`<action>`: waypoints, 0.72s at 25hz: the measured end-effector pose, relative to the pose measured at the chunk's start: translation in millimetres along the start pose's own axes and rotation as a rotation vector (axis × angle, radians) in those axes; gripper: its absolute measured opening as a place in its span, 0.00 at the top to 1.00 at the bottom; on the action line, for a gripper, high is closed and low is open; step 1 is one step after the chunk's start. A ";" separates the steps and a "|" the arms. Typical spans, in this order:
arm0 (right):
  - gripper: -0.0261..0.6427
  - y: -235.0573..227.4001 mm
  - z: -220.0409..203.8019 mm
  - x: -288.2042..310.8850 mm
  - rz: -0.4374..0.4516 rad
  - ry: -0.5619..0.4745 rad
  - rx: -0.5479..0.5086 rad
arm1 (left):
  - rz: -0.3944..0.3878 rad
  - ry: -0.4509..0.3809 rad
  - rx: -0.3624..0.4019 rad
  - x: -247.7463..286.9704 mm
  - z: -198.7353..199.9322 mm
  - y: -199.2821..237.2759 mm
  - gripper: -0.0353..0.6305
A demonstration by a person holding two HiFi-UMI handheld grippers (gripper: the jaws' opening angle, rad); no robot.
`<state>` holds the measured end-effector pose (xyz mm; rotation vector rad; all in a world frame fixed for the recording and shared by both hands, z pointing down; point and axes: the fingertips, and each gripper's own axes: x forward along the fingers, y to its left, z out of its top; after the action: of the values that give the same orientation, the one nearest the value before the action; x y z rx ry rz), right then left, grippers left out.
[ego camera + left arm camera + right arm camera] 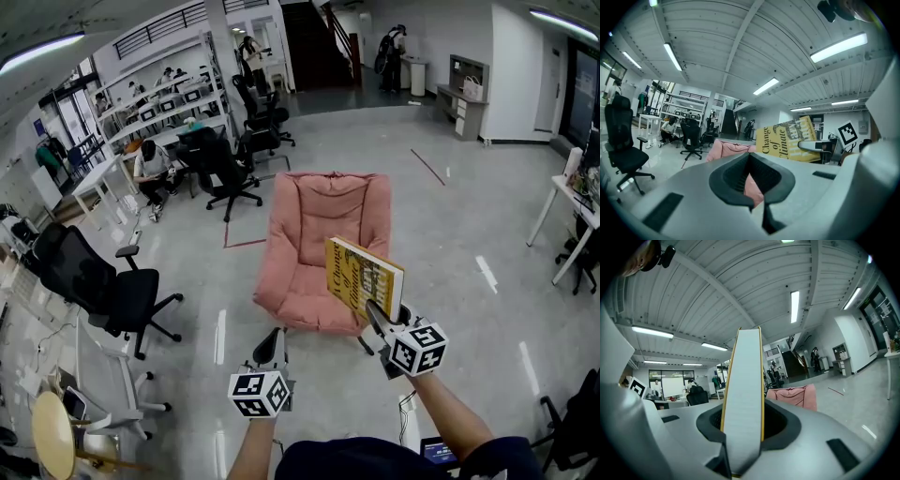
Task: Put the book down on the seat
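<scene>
A yellow book (361, 277) stands upright on its edge, tilted, just above the front right corner of the pink padded seat (319, 234). My right gripper (375, 314) is shut on the book's lower edge. In the right gripper view the white page edge of the book (743, 399) fills the space between the jaws of that gripper (743, 437), with the seat (794, 395) behind. My left gripper (272, 345) hovers in front of the seat, jaws a little apart and empty. Past it (757, 187), the left gripper view shows the book (787, 138) and the seat (726, 149).
Black office chairs stand to the left (103, 281) and behind the seat (230, 173). A person (150, 164) sits at the white desks far left. A white table (572, 202) is at the right. Red tape lines (427, 166) mark the grey floor.
</scene>
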<state>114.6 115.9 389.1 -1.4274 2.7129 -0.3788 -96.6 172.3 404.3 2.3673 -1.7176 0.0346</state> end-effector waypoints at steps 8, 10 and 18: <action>0.73 -8.3 -0.7 8.5 0.004 0.004 -0.001 | 0.000 -0.017 -0.002 11.5 5.4 -3.8 0.94; 0.73 -11.6 1.1 10.1 0.006 0.007 -0.002 | 0.003 -0.024 -0.013 14.1 8.8 -5.3 0.94; 0.73 -19.4 4.8 33.5 0.007 0.010 0.001 | 0.001 -0.034 -0.016 33.8 18.8 5.4 0.94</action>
<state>111.8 77.1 391.3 -1.4191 2.7243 -0.3871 -93.0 135.5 391.7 2.3689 -1.7278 -0.0199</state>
